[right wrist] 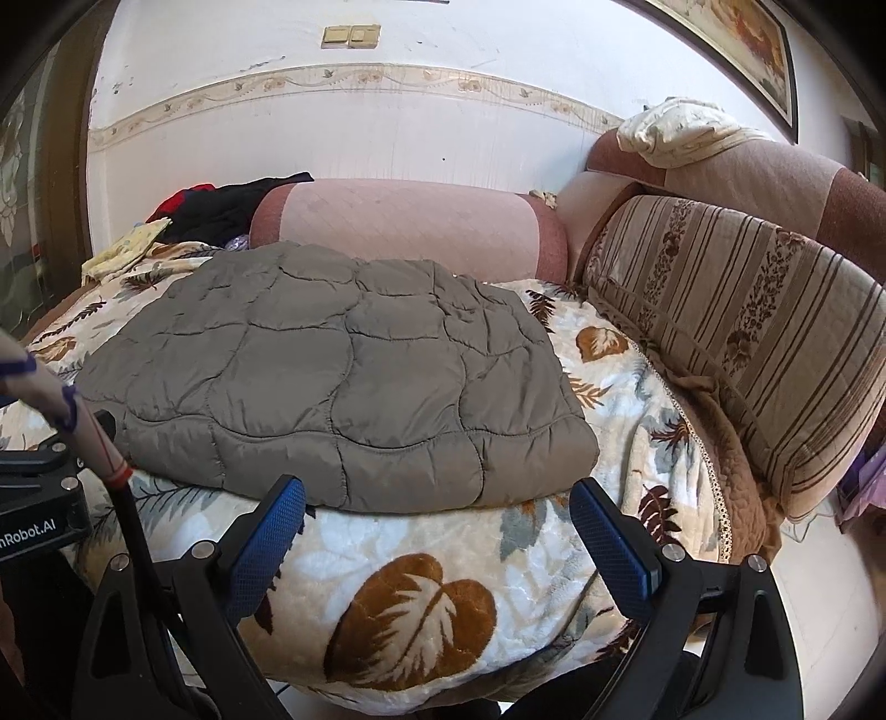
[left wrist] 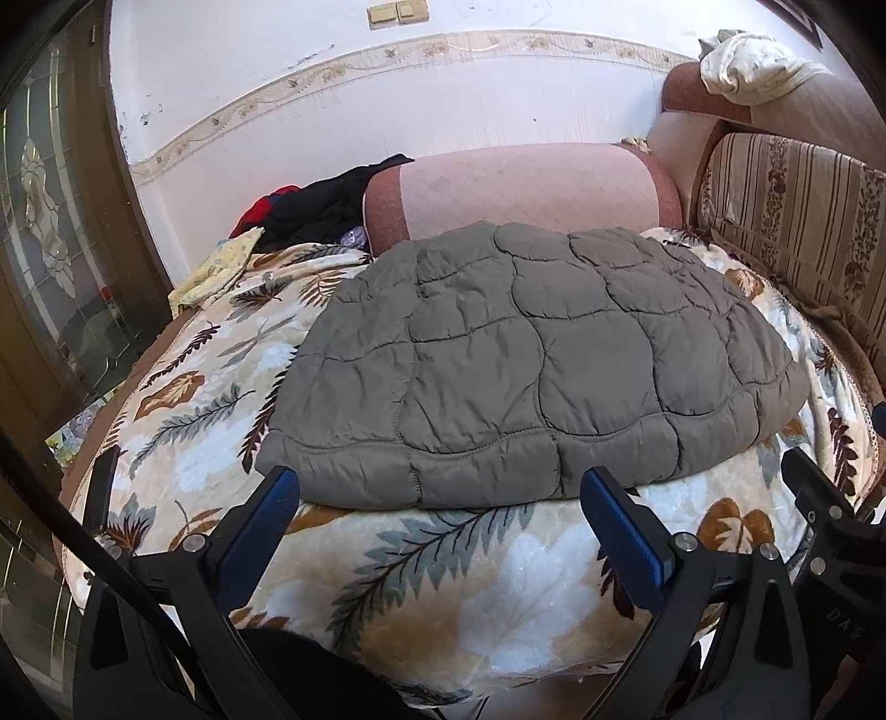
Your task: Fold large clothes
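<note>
Quilted grey jacket [left wrist: 520, 365] lies flat; with left gripper [left wrist: 437, 487] and right gripper [right wrist: 437, 498] spread empty, we pinch its near hem evenly.

A dark clothing pile [left wrist: 326, 205] at upper left sits partly hidden behind the pink bolster [left wrist: 520, 191]. A framed picture [right wrist: 736, 50] is cropped at upper right.

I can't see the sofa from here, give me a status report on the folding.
Left gripper open, empty. Right gripper open, empty. Grey quilted jacket lies folded flat on the leaf-print blanket. Nothing in the way.
</note>
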The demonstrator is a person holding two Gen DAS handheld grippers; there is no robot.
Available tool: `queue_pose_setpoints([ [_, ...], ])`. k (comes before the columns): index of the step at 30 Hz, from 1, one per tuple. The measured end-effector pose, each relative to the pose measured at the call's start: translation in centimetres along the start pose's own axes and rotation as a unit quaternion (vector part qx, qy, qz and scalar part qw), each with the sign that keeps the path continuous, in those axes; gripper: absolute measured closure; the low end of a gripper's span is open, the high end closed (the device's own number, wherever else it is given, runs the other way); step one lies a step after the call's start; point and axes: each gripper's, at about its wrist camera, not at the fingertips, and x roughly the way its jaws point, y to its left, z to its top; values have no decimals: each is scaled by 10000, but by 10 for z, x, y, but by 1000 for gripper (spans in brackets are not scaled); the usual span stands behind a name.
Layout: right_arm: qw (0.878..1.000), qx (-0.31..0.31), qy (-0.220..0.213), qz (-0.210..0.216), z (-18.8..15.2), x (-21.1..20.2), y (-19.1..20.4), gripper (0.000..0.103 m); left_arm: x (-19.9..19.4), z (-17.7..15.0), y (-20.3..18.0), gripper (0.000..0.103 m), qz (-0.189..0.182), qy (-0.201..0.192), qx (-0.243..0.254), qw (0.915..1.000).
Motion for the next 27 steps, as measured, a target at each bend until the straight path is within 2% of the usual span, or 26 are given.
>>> queue_pose_setpoints([
  [27, 9981, -236, -573, -15, 4, -58, 16, 5, -65, -5, 22, 2, 109, -619, -193, 9978],
])
